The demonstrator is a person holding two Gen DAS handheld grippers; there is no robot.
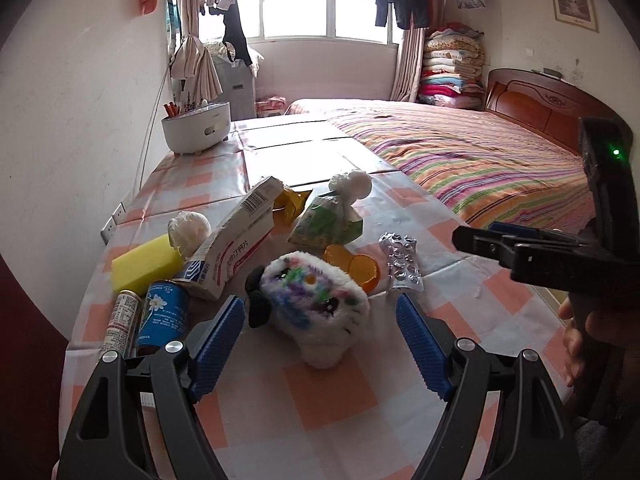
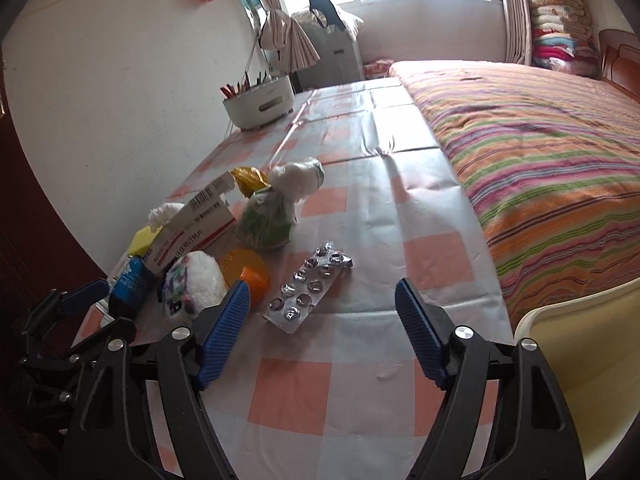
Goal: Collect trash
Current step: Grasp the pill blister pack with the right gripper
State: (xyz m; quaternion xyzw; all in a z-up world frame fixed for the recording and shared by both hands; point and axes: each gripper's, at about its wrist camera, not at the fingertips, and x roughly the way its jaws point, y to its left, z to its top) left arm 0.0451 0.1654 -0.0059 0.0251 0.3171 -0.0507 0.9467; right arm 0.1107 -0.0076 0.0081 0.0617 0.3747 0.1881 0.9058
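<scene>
Table [image 1: 332, 400] with checked cloth, clutter bunched on its left half, no bin in either view.

Far left: two cans [image 1: 160, 316] upright at the table edge, yellow sponge [image 1: 144, 264] behind them. Not clearly trash; a sweep from the left gripper [image 1: 320, 320] could knock the cans off.

Next, the pill box [image 1: 236, 244] lies tilted on the pile, leaning on a white wad [image 1: 188, 232]. Pull anything under it and it likely slides.

Centre: plush toy [image 1: 316, 312] sits between the left gripper's pads, not touched. Jaws wide open, holding nothing. Risk: closing here grabs the toy, which is probably not trash.

Behind the toy: orange lid [image 1: 360, 272], green wrapper [image 1: 328, 220], another white wad [image 1: 356, 186], yellow wrapper [image 1: 288, 200]. All touching or overlapping, so one grab may drag neighbours along.

Right of the lid: empty blister pack [image 2: 310, 288], flat on the cloth, just ahead of the right gripper [image 2: 320, 312]. Jaws open, empty, pack not between the pads. Flat foil is hard to pinch; pads may skid over it or catch the cloth.

Both grippers are near each other, so they could collide.

Right: bed [image 2: 540, 160], chair [image 2: 580, 340].
</scene>
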